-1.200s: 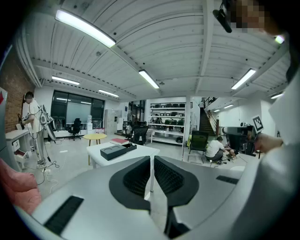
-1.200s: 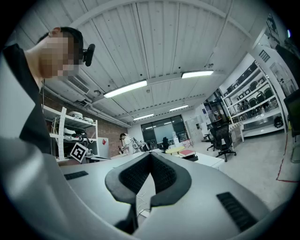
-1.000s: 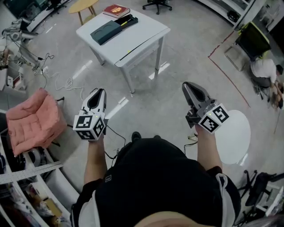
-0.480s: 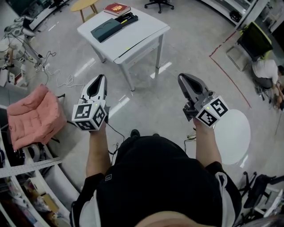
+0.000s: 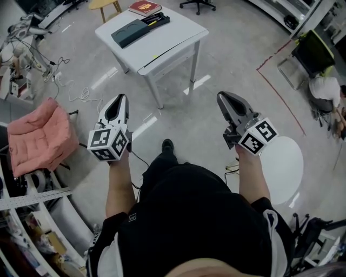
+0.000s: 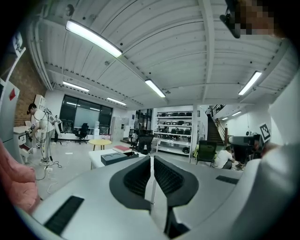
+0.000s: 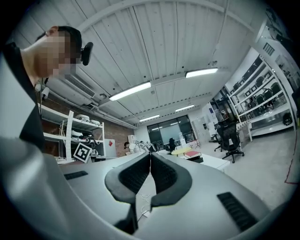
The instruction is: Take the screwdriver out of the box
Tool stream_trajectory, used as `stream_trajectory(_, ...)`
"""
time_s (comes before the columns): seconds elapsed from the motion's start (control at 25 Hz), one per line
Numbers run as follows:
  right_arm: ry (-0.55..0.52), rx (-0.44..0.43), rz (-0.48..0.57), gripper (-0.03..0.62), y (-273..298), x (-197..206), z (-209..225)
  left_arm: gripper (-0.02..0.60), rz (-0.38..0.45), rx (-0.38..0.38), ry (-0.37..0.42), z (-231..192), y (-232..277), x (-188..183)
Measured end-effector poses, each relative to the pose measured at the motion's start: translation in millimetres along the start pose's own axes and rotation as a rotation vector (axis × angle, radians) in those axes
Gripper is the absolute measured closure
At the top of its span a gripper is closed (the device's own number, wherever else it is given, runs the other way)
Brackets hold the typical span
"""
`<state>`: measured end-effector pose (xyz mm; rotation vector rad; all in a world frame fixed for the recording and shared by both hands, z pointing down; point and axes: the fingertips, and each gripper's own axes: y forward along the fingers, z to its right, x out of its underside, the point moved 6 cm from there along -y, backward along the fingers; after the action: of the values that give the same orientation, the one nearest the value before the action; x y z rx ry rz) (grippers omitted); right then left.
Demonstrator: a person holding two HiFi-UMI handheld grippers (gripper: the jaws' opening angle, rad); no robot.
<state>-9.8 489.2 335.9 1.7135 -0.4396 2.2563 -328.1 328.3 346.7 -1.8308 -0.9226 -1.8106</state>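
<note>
Left gripper (image 5: 121, 99) is clamped shut on nothing, out over the floor. Far ahead on the white table (image 5: 173, 46), the box (image 5: 165, 19) sits open with the yellow-ish screwdriver (image 5: 152, 20) inside. Right gripper (image 5: 222, 96) is closed and empty too.

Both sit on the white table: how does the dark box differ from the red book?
The box is dark grey-green, while the book is red. The box covers more of the tabletop than the book does. The box's far end looks open, with something yellow showing inside, while the book is closed. The book lies at the table's far edge, and the box lies nearer the middle. Both lie flat on the white table.
</note>
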Motion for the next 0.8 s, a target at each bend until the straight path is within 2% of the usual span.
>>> stream_trajectory(0.36, -0.021, 0.049, -0.015, 0.563, 47, -13, 55, 0.546, -0.021, 0.01, -0.063, -44, 71, 7)
stream_trajectory(0.8, -0.001, 0.074, -0.059, 0.563, 151, -21, 123, 0.546, -0.033, 0.082, -0.027, -104, 184, -20)
